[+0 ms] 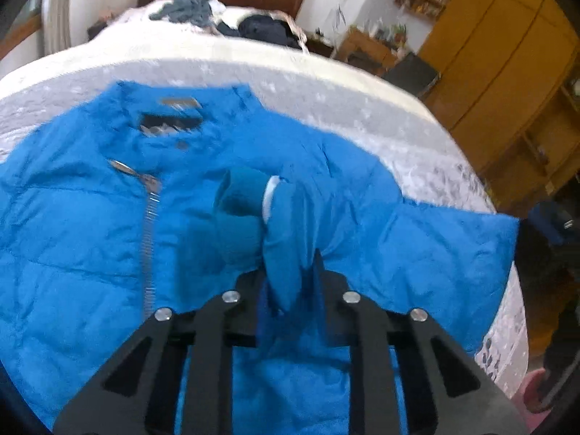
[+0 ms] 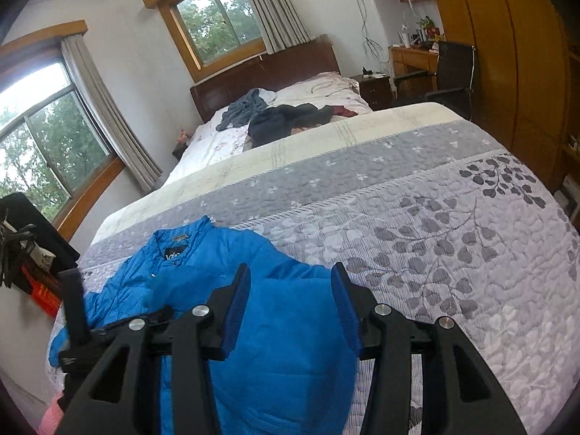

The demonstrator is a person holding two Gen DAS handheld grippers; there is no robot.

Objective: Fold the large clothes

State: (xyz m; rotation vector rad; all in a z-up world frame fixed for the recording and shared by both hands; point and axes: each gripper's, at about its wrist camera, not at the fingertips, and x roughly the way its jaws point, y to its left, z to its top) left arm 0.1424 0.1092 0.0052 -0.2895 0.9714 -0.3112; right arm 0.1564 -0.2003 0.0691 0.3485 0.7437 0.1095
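**A:** Where do you stand with the fold?

**B:** Early, by my reading. Your blue puffer jacket (image 1: 90, 224) lies front-up on the quilted bedspread (image 2: 435, 217) near the foot of the bed, collar toward the headboard, zipper (image 1: 148, 239) closed most of the way up. The body is spread flat and not yet folded over on itself.

**A:** And the sleeves?

**B:** That is the step you are in. Your left hand-held gripper (image 1: 290, 268) is pinched tight on a bunch of sleeve cuff (image 1: 275, 214), with the teal lining and a white edge showing, and the cuff sits over the chest just right of the zipper. So one sleeve looks to be partway across the front, held up rather than laid down. The view is blurred, so I cannot tell how flat it will land.

**A:** What about your other hand?

**B:** Your right hand-held gripper (image 2: 290, 290) has its jaws spread wide with nothing between them, above the jacket's near side. It grips nothing.

**A:** What is left, then?

**B:** Most of it, I judge: lay this sleeve flat, bring the other sleeve in, then fold the body. The heap of dark clothes (image 2: 286, 117) near the pillows looks unfolded too.
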